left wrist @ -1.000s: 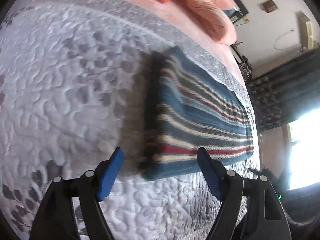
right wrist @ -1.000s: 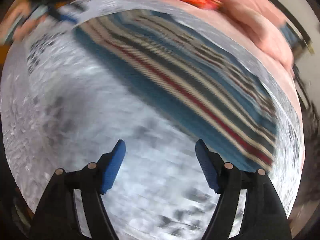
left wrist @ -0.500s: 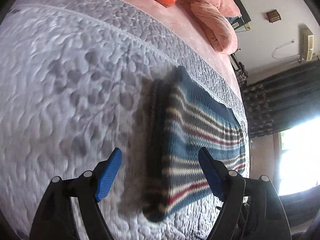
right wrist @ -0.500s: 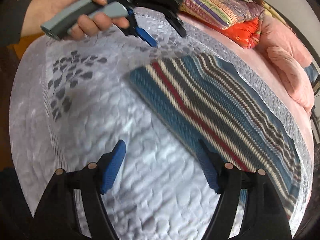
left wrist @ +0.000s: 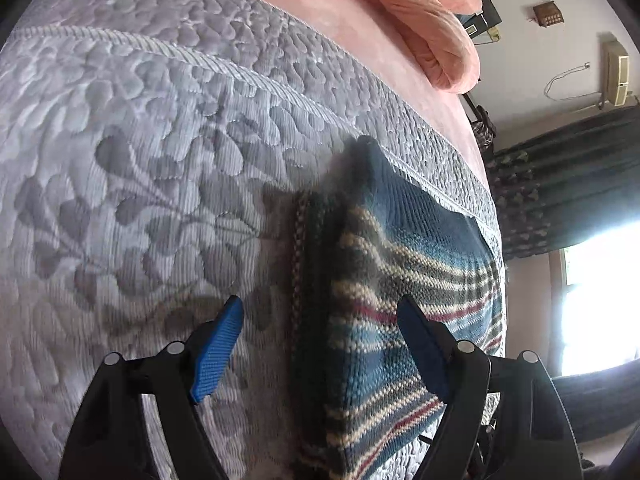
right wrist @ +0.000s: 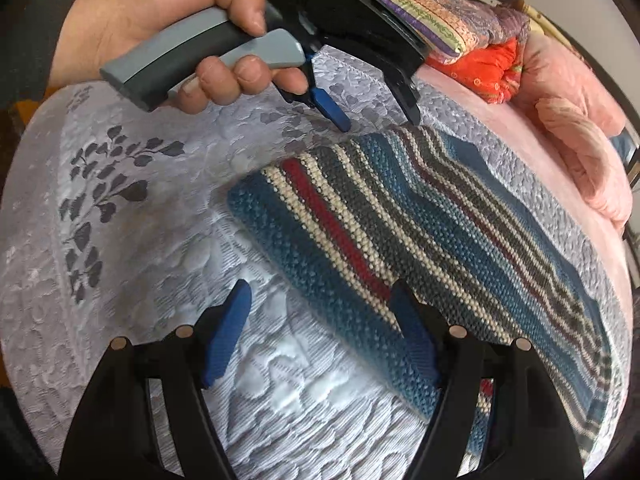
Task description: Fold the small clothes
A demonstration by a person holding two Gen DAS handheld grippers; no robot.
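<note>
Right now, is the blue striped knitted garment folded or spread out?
Folded: the blue striped knitted garment shows stacked layers along its near edge.

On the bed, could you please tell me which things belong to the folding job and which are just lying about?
Job: striped knitted garment, left gripper, right gripper, both open.
Lying about: pink pillow, folded orange and patterned bedding, grey quilted bedspread.
</note>
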